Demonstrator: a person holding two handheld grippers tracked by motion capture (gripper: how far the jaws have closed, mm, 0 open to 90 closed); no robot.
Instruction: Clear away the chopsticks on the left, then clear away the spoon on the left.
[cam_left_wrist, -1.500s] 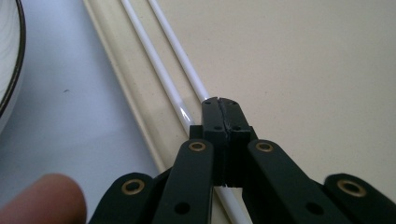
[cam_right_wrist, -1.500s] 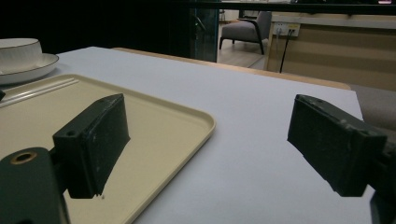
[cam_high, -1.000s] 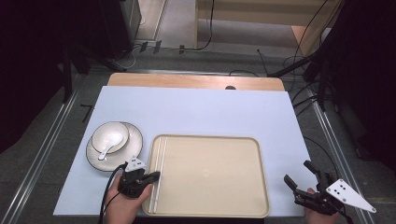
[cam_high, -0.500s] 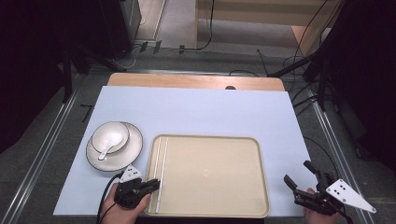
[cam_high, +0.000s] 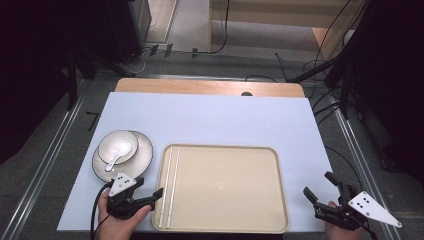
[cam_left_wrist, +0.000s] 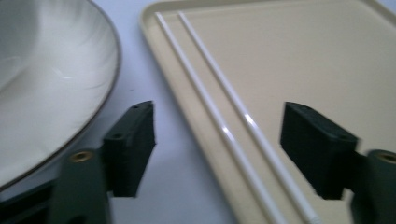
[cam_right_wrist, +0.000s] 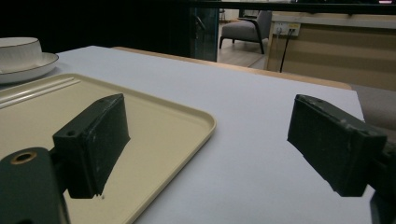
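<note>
The left hand-held gripper (cam_high: 150, 197) sits at the near left corner of the shallow beige plastic tray (cam_high: 260, 222) in the high view, its jaws apart and having just been opening, with nothing pinched between them. The pair of thin white chopsticks (cam_high: 170, 185) lies inside the tray along its left rim, just beyond the gripper's tips, long axis running from the tray's near edge to its far edge. Left of the tray, on the pale blue tabletop (cam_high: 220, 117), stands a white dark-rimmed ceramic plate (cam_high: 142, 155) carrying a small white bowl (cam_high: 112, 142) with a white ceramic spoon (cam_high: 117, 155) in it. The right hand-held gripper (cam_high: 322, 192) rests well off the tray's near right corner, jaws spread, holding nothing. The left hand is plainly the nearer to the chopsticks.

In the left gripper view, the chopsticks (cam_left_wrist: 219, 105) run diagonally on the tray (cam_left_wrist: 317, 56), between the two jaws but clear of both pads; the left hand-held gripper (cam_left_wrist: 219, 149) touches neither them nor the plate (cam_left_wrist: 51, 84), which lies beyond the tray's left rim. Any regrasp would, I judge, need the jaws turned across that long axis.

In the right gripper view, the right hand-held gripper (cam_right_wrist: 205, 144) stands wide open over bare tabletop (cam_right_wrist: 261, 135) beside the tray's right rim (cam_right_wrist: 205, 122). The chopsticks (cam_right_wrist: 37, 91) lie at the tray's far side, the plate (cam_right_wrist: 28, 70) and bowl (cam_right_wrist: 18, 49) beyond.
</note>
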